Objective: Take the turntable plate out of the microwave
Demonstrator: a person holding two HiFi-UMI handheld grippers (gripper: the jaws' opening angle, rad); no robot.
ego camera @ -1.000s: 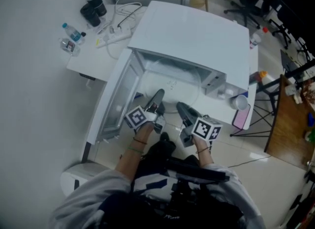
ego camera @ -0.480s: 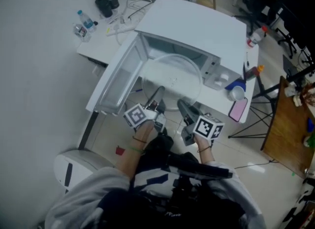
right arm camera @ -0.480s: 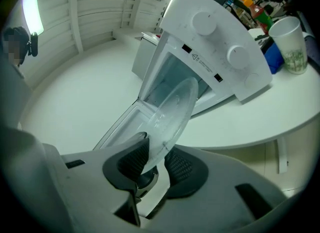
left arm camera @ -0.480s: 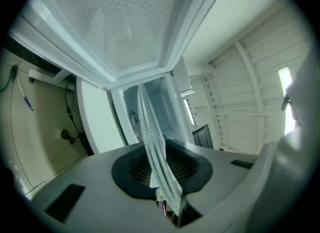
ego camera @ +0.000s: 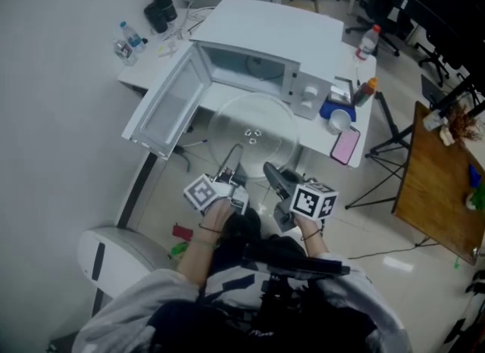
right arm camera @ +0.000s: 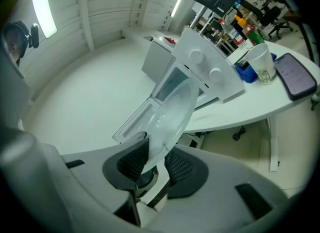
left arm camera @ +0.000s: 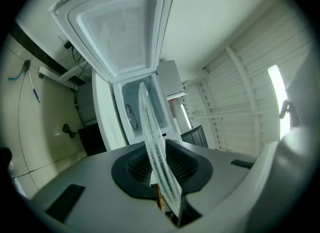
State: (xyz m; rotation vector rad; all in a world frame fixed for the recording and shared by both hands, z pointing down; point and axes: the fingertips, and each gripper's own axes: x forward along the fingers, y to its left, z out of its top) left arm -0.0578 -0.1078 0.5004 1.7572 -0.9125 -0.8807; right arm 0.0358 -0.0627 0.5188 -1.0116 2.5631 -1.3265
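My L gripper (ego camera: 235, 153) & R gripper (ego camera: 267, 170) each pinch the near rim of the clear round glass turntable plate (ego camera: 254, 126), pads pressed on the glass. Plate's fully outside the open white microwave (ego camera: 269, 33), out past the white table's (ego camera: 151, 64) front edge, over the floor.

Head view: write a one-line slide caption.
The left gripper and right gripper hold the glass turntable plate by its near rim, outside the open microwave.

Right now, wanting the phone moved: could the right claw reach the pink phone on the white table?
Probably not: the right claw is shut on the clear glass turntable plate, which the left claw also grips.
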